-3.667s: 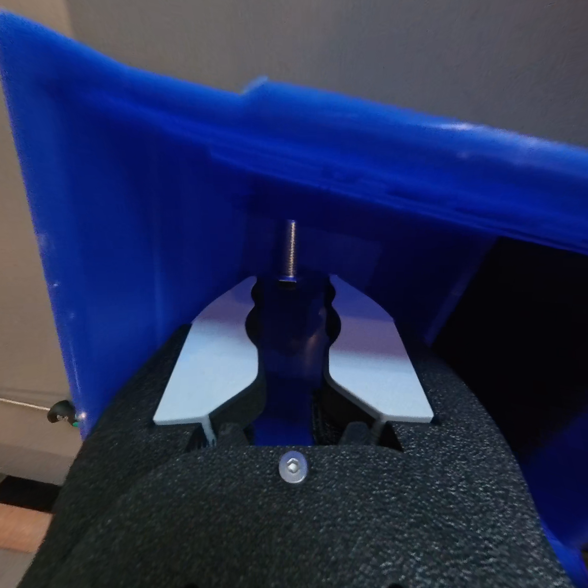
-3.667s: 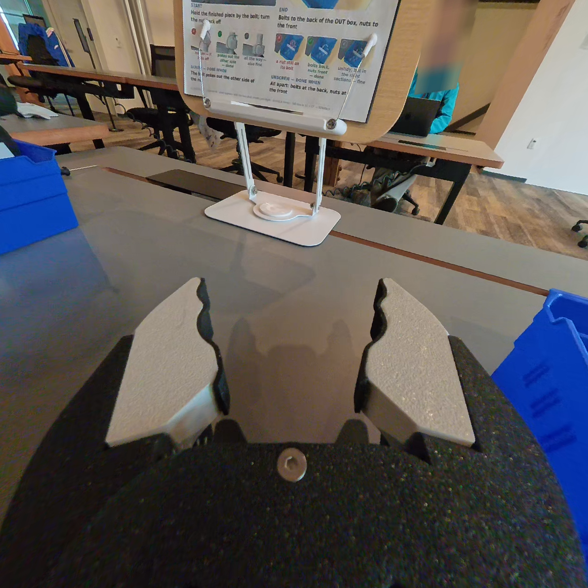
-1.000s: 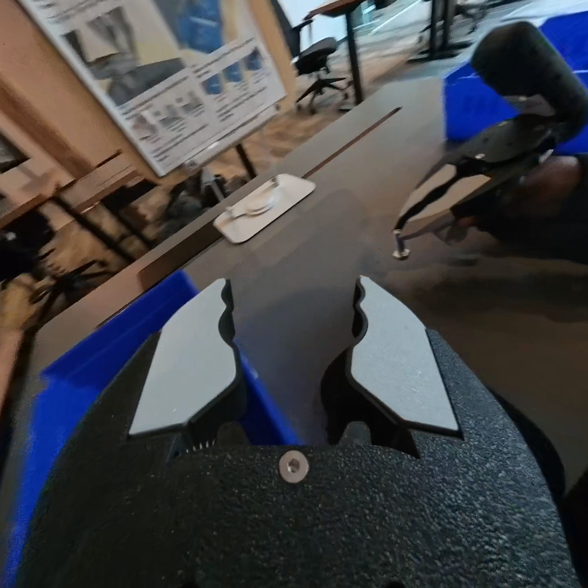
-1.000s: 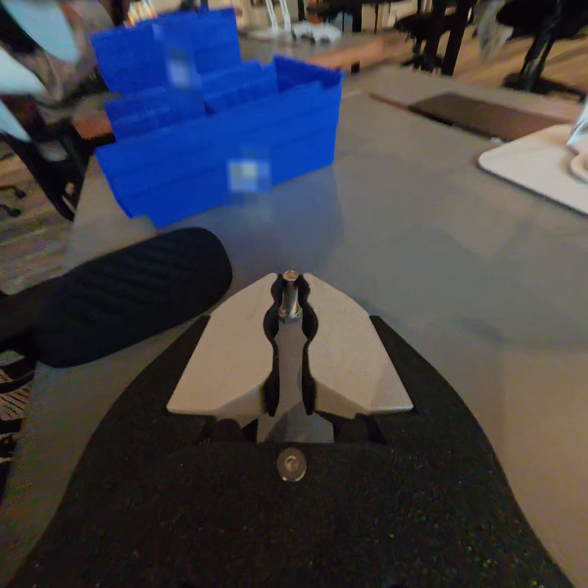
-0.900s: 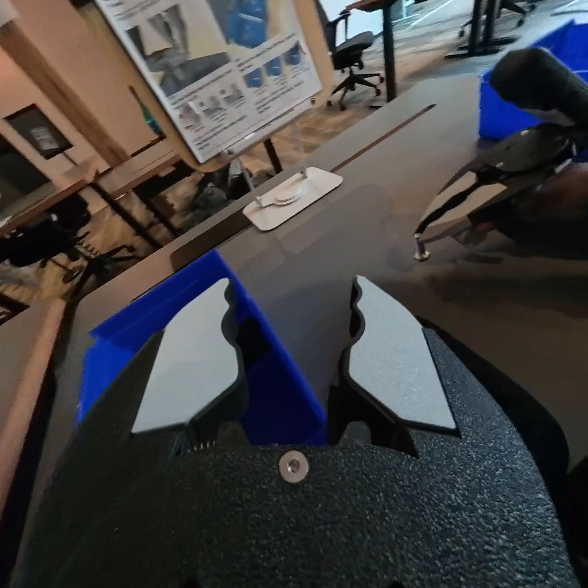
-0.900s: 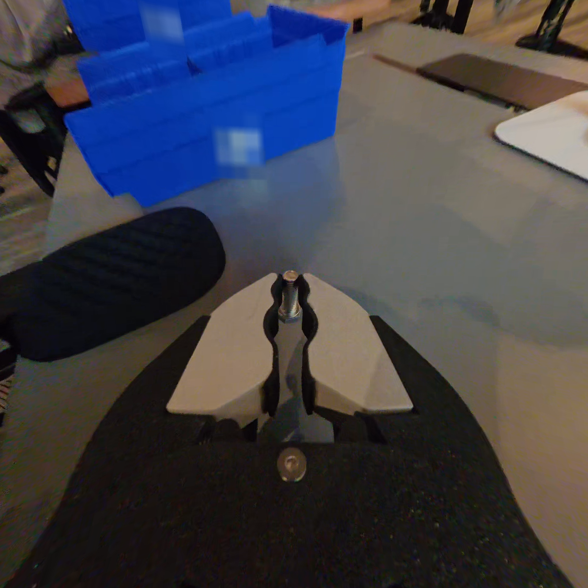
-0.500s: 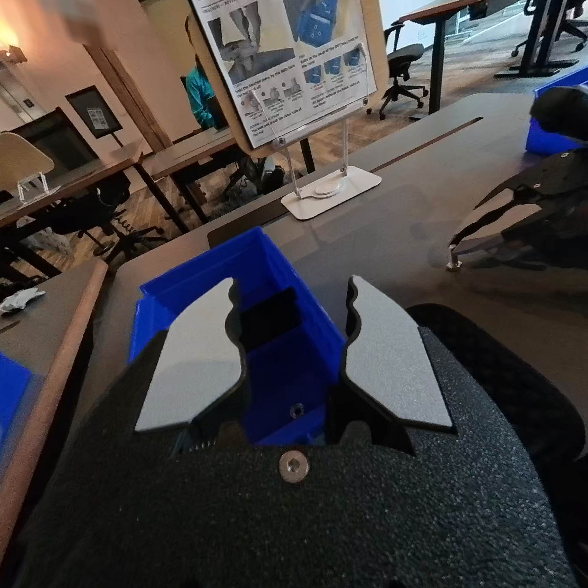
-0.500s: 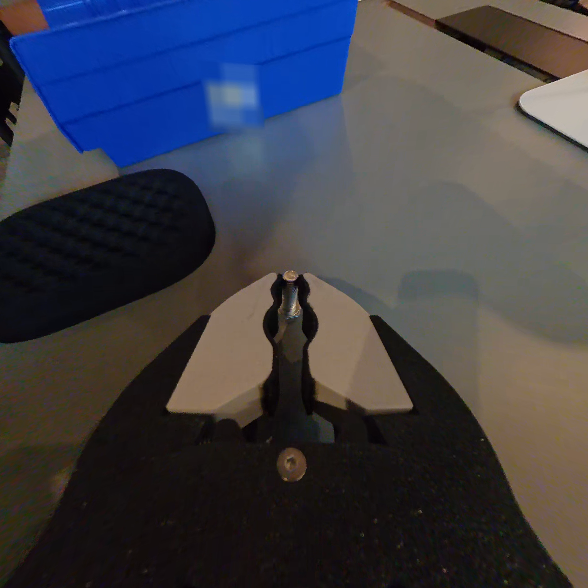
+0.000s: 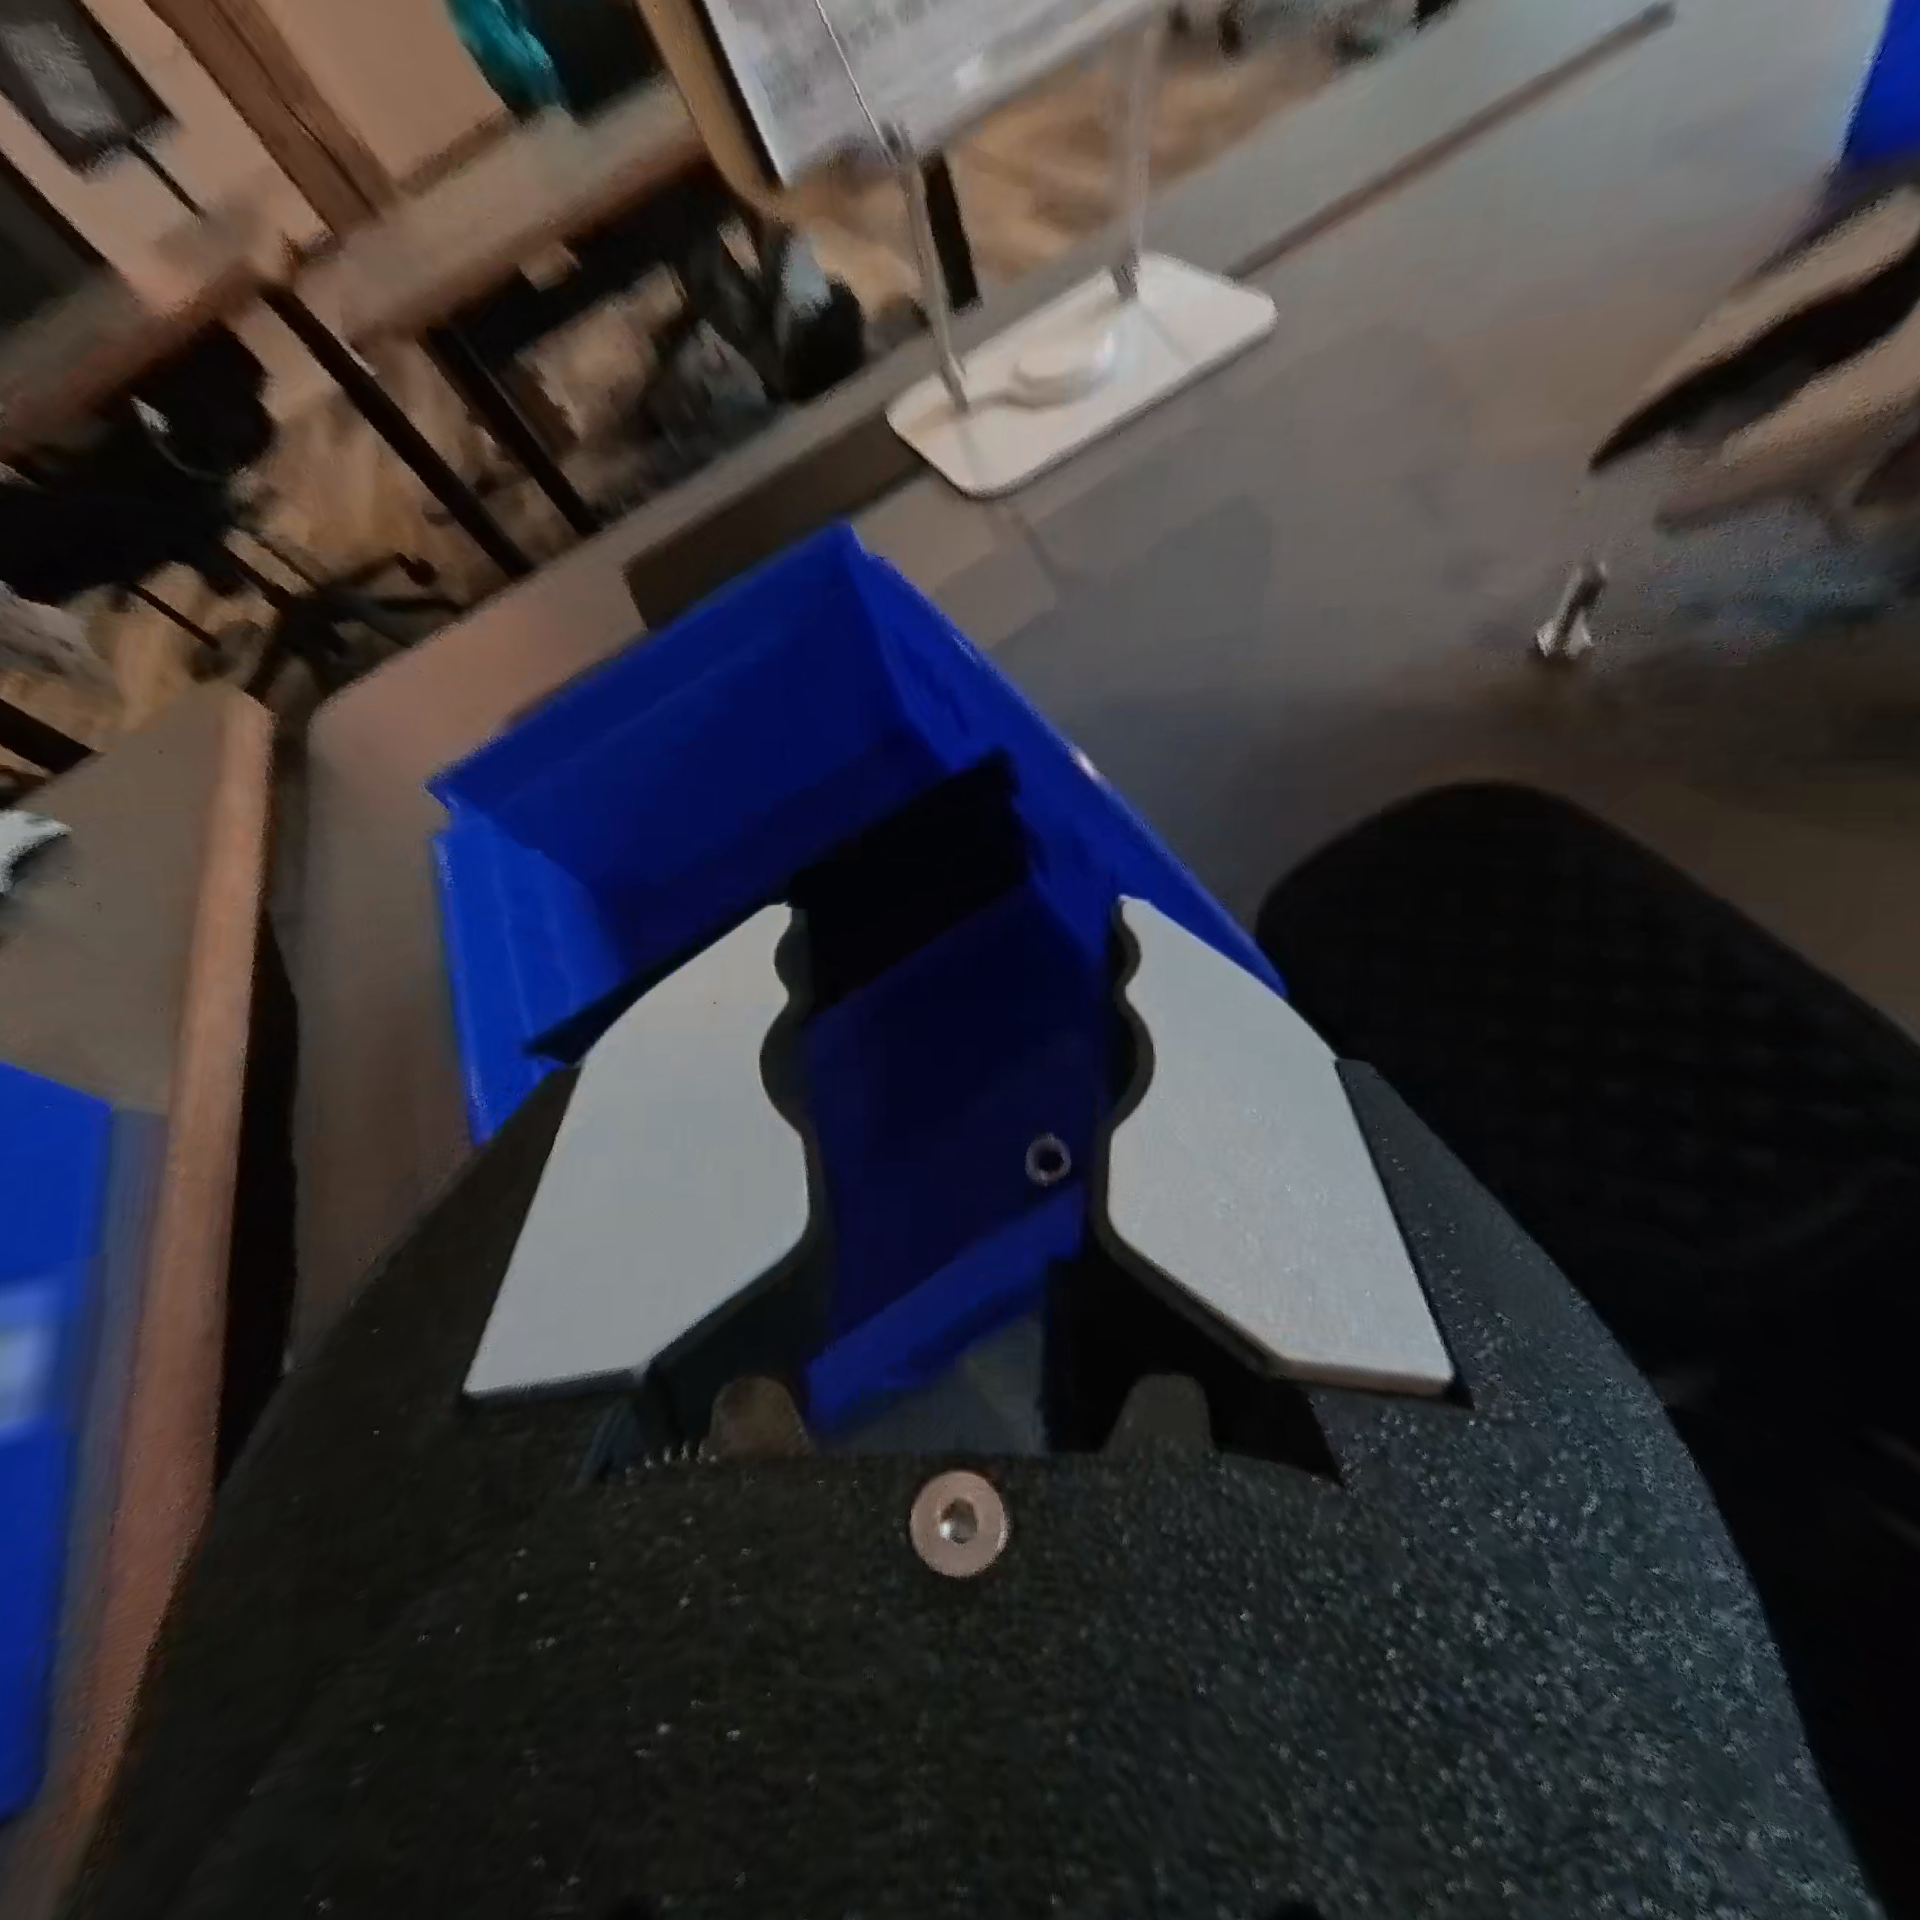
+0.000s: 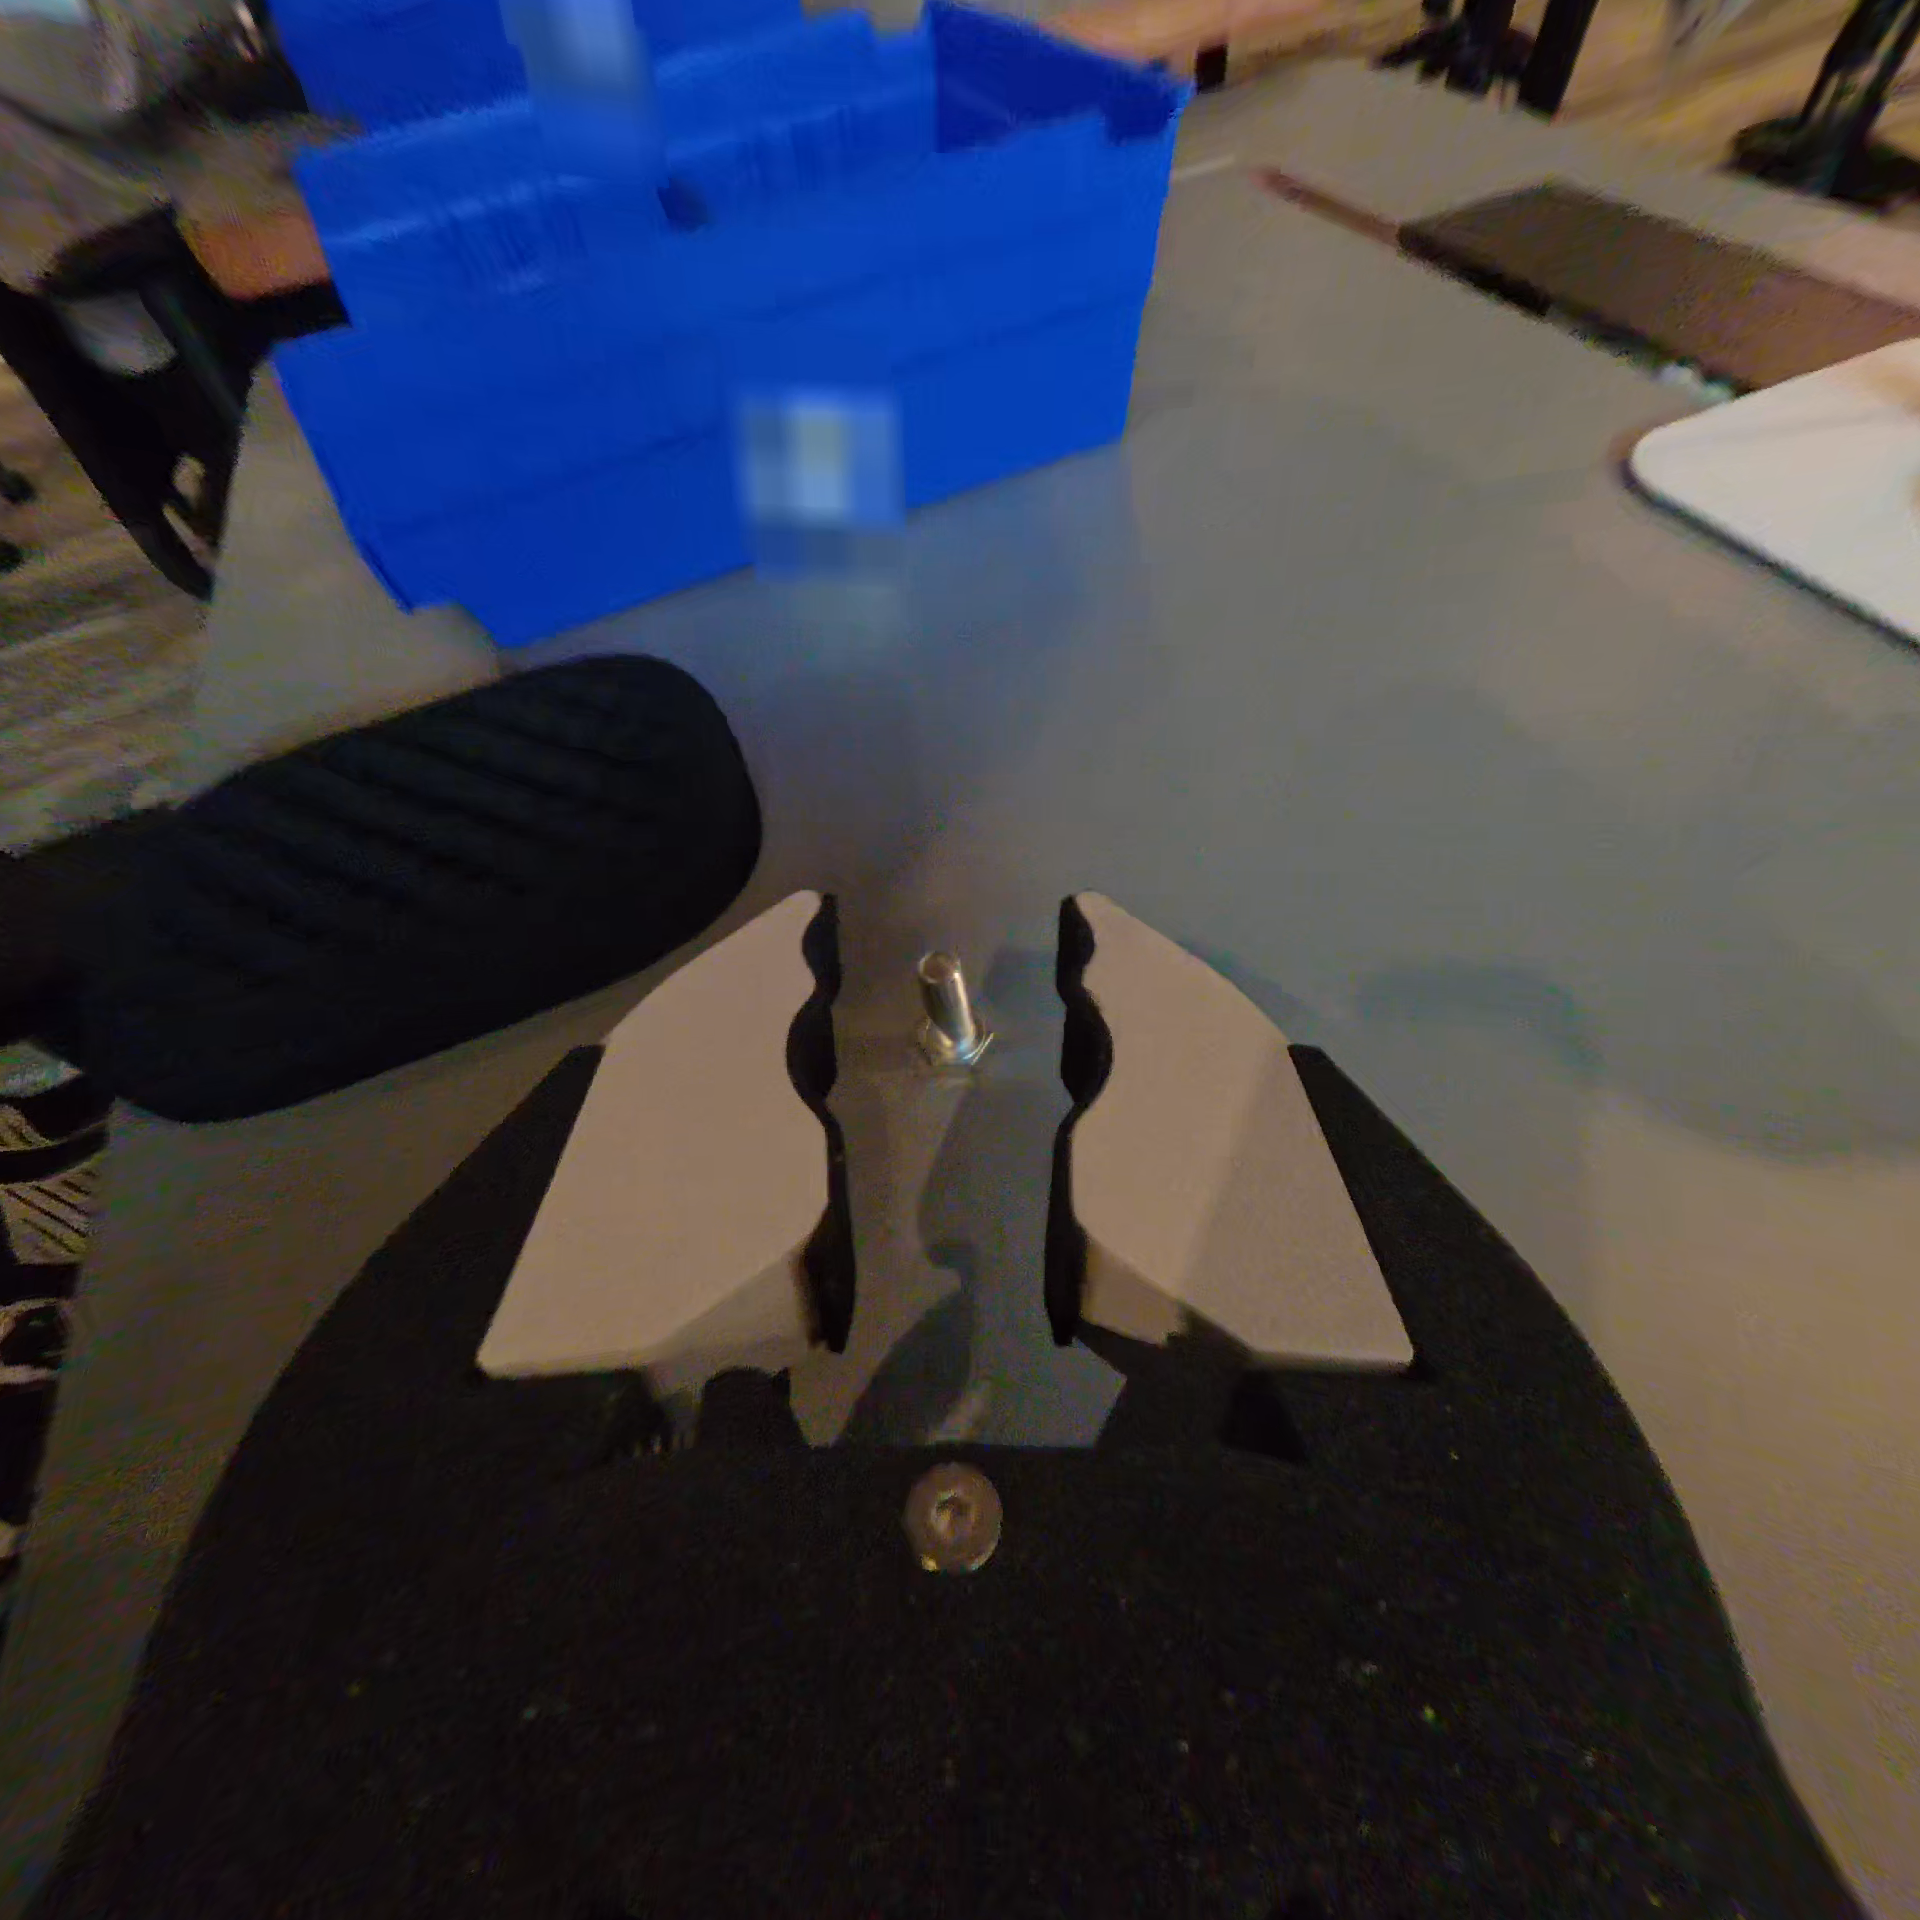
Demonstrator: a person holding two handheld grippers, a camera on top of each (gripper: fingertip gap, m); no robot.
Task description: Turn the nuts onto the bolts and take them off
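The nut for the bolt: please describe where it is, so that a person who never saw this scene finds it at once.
Look at the small blue bin near the table's edge, under the open left gripper. On its floor, close to the right wall and near end, lies the nut, a tiny metal ring. It is the only loose piece visible in this bin; the bolt stands apart on the table.

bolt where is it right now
In the right wrist view the bolt stands head-down on the table, between the open right gripper fingers and touching neither.
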